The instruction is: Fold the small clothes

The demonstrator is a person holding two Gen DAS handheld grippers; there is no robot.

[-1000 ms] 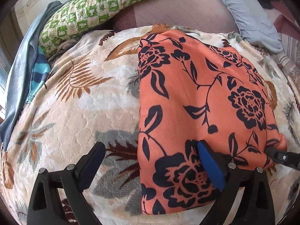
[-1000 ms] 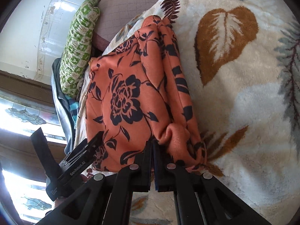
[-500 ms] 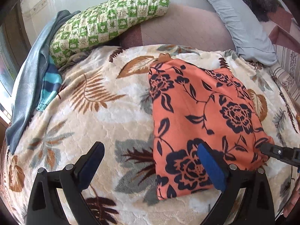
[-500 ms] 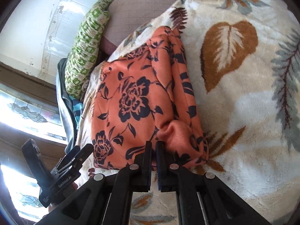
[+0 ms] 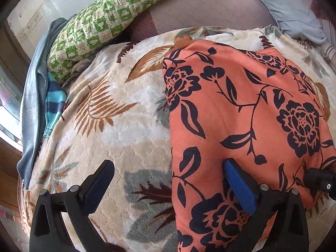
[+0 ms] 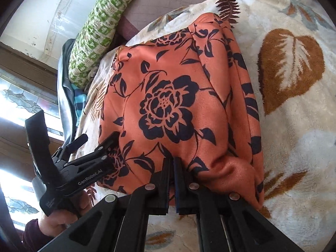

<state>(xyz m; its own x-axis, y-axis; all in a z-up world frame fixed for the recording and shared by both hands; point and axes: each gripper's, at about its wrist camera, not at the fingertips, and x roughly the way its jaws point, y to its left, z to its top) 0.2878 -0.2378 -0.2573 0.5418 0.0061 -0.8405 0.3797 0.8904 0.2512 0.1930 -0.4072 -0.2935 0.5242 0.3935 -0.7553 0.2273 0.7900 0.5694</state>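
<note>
Garment: an orange floral garment [image 5: 241, 115] lies folded into a thick oblong on the leaf-print blanket [image 5: 117, 126] of a bed, its near edge at both tools.
Long axis: it runs from the tools away toward the bed's head; a ribbed orange cuff or hem [image 5: 182, 42] peeks out at the far corner, and the stacked fold edges run down the right side in the right wrist view.
Right tool [image 6: 171, 184]: its jaws are all but closed at the near edge; I cannot tell whether they pinch cloth or merely touch it.
Left tool [image 5: 168, 180]: it gapes wide with nothing gripped, one blue pad [image 5: 239, 184] resting on the garment, the other finger over bare blanket.
Step in hand: by my reckoning, a fold across the long axis, or a last squaring-up.
Doing it well: take all layers at both near corners, lift evenly, carry them straight along the axis to meet the far edge, then press flat so the slippery layers do not skew.
Surroundings: a green checked pillow [image 5: 109, 19] and a grey and striped pile [image 5: 44, 105] lie well apart beyond the blanket's left edge.
</note>
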